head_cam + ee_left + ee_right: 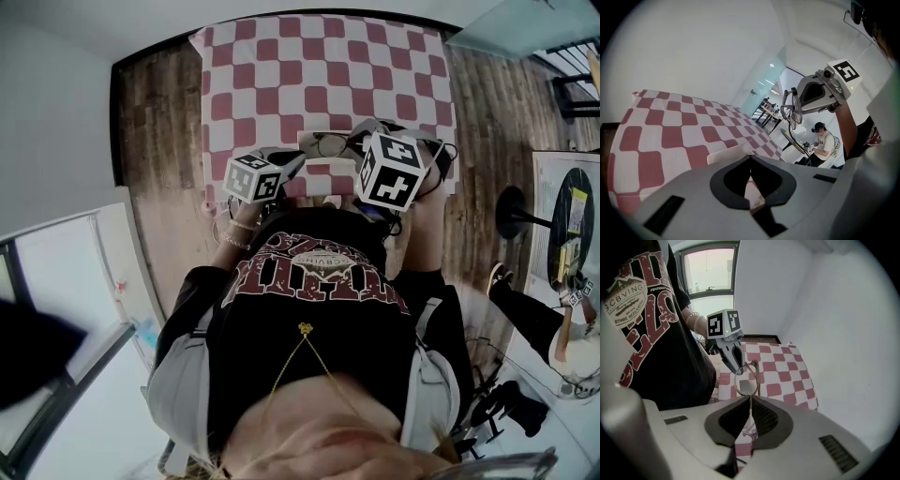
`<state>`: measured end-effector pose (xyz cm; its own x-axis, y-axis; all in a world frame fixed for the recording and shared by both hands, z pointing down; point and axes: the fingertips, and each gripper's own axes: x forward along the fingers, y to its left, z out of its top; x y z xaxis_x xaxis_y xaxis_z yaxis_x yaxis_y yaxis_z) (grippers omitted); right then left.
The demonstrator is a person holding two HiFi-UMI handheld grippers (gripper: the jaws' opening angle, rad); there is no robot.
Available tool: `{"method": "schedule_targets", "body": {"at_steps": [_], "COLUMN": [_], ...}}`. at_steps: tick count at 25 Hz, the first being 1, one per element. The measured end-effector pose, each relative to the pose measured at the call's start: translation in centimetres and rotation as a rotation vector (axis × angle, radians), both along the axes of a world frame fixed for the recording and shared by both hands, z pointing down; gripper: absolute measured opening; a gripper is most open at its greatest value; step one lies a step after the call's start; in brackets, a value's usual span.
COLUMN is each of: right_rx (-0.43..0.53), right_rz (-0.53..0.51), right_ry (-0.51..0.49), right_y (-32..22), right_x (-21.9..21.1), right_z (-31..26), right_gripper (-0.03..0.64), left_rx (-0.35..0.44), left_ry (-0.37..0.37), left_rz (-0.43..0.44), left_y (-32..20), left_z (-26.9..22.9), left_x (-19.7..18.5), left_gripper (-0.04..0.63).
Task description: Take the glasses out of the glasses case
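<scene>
Table (281, 66), red-and-white checked cloth; near edge hidden by the person's torso. Black shirt (647, 310), print cut off, "CBVING" legible. White glasses case (724, 153), mostly hidden behind the left gripper (750, 158), whose jaws are pressed together with nothing seen between. Right gripper (750, 401) pinches the wire-rimmed glasses (746, 380), held aloft above the table; long axis points toward the left gripper.

Red-checkered tablecloth (319, 75), wooden floor (155, 112), white wall (834, 310), bright window (705, 273)
</scene>
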<state>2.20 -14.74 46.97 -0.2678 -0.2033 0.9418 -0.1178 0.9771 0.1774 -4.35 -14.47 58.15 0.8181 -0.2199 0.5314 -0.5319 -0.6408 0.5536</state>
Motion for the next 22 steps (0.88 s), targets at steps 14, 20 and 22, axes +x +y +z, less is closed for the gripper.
{"method": "schedule_targets", "body": {"at_steps": [14,20,22], "right_rx": [0.000,0.001,-0.001], "right_rz": [0.006,0.006,0.008], "right_ry": [-0.002,0.000,-0.003], "right_y": [0.08,0.12,0.12], "right_x": [0.48,0.66,0.68], "right_z": [-0.02,0.02,-0.01], "right_gripper": [0.031,0.031,0.031], "left_rx": [0.005,0.004,0.002], "left_ry": [0.001,0.000,0.000], "left_rz": [0.016,0.020,0.021], "left_y": [-0.05,0.05,0.08], "left_z": [-0.10,-0.01,0.00], "left_x": [0.90,1.07,1.08], "left_gripper": [0.008,0.008,0.008]}}
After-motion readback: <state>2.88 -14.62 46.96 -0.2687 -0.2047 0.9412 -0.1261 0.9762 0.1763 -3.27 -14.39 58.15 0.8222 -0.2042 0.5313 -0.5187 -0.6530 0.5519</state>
